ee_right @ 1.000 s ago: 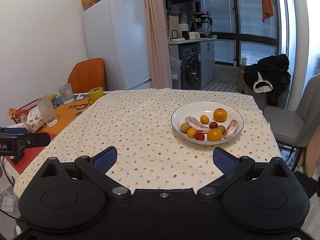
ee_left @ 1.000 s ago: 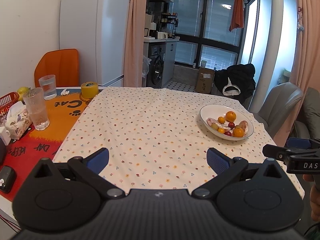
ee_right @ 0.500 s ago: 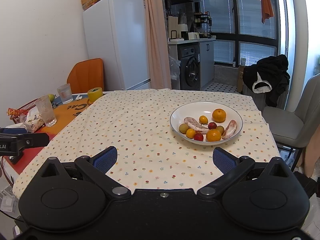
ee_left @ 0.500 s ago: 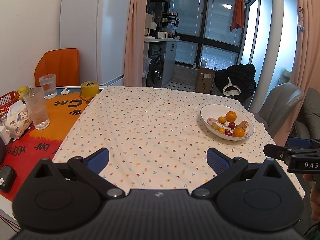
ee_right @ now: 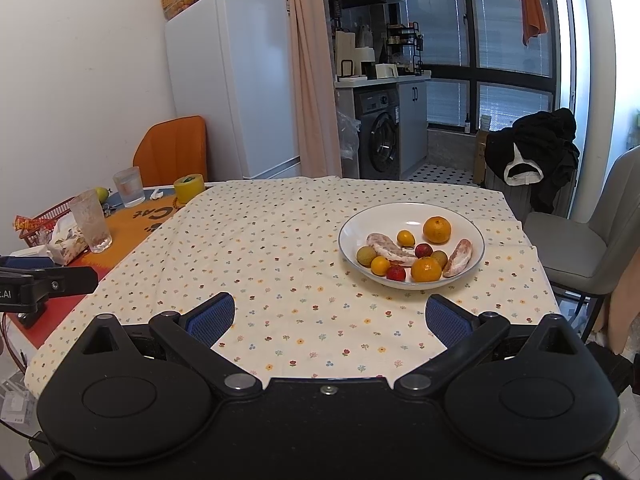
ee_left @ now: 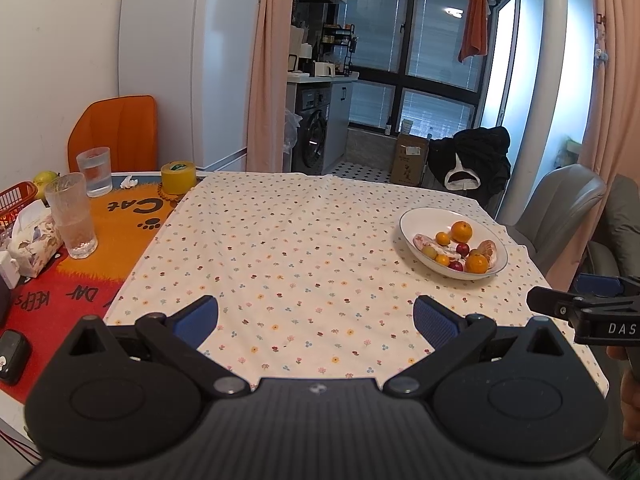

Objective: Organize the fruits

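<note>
Here my left gripper (ee_left: 316, 316) and right gripper (ee_right: 330, 318) gape wide over bare flowered tablecloth (ee_right: 280, 248); the white round bowl (ee_right: 478, 258), right of centre near the cloth's edge, holds ten fruits.

Plate (ee_right: 478, 240) sits on tablecloth (ee_right: 280, 240) with fruits (ee_right: 412, 250) in it, two glasses (ee_right: 91, 222) and tape roll (ee_right: 189, 188) left of plate off the cloth, chair (ee_right: 592, 248) right of plate, fridge (ee_right: 236, 88) behind-left of plate.

Fruit-filled plate (ee_right: 476, 236) sits beyond spread fingers (ee_right: 444, 322).
</note>
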A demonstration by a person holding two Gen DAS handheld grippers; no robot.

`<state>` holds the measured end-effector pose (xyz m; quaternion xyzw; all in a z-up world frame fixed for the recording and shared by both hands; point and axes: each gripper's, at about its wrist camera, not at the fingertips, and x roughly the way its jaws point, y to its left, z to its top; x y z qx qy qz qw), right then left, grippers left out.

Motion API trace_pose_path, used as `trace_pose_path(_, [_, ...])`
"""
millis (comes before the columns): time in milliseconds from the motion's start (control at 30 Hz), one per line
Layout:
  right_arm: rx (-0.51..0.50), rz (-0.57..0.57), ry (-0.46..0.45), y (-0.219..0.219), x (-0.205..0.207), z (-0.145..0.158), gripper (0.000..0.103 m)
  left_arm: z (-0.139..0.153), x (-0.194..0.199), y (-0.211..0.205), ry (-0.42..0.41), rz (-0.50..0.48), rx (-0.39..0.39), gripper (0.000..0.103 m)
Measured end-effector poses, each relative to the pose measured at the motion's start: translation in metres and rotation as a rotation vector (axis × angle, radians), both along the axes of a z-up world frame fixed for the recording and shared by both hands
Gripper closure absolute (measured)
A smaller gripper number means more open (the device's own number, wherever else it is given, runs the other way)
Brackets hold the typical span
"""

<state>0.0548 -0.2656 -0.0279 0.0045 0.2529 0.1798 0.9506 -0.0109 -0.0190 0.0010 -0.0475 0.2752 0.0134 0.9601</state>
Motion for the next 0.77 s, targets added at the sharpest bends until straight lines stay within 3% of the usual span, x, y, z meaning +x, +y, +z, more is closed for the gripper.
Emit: trace_pose_path(767, [-0.004, -0.001, 0.008, -0.0013, 0.0012, -0.0026, 0.000, -0.0010, 0.0010, -0.0041, 0.004, -0.022, 0.001, 0.000])
